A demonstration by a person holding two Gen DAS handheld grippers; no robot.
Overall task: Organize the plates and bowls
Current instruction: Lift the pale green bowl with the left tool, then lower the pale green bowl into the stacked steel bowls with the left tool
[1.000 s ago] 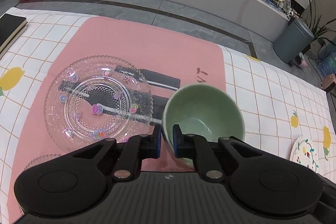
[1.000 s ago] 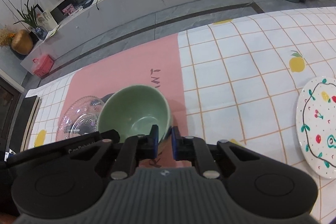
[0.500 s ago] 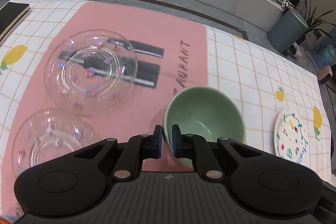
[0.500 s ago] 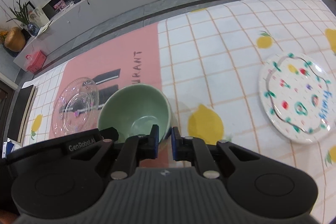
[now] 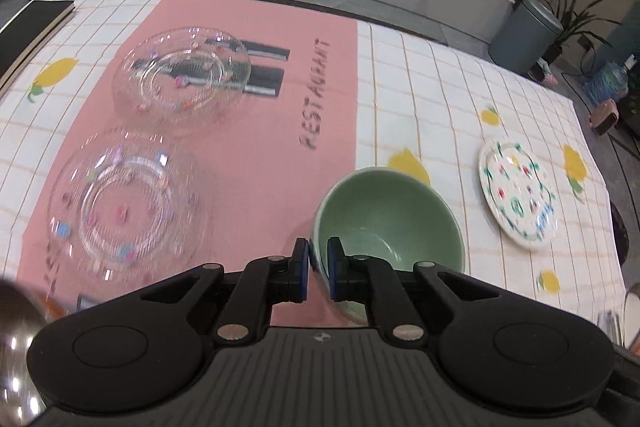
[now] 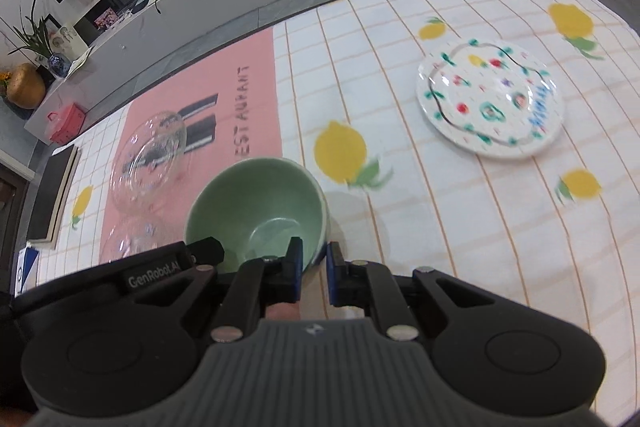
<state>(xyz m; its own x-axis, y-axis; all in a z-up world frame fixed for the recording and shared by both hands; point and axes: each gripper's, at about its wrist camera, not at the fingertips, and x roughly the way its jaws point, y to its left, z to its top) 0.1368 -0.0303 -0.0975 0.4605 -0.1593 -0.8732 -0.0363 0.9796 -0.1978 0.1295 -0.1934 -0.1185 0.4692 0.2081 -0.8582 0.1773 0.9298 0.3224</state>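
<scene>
Both the left gripper (image 5: 318,267) and the right gripper (image 6: 314,265) are clamped on the rim of the green bowl (image 5: 390,215), held above the tablecloth (image 6: 460,207). The painted plate (image 6: 490,99) sits at two o'clock; two glass plates (image 5: 182,79), blurred, apparently remain unstacked.

Green bowl (image 5: 394,211), fruit-patterned white plate (image 6: 490,99), pink mat (image 5: 256,115), lemon-print checked tablecloth (image 6: 460,211)
</scene>
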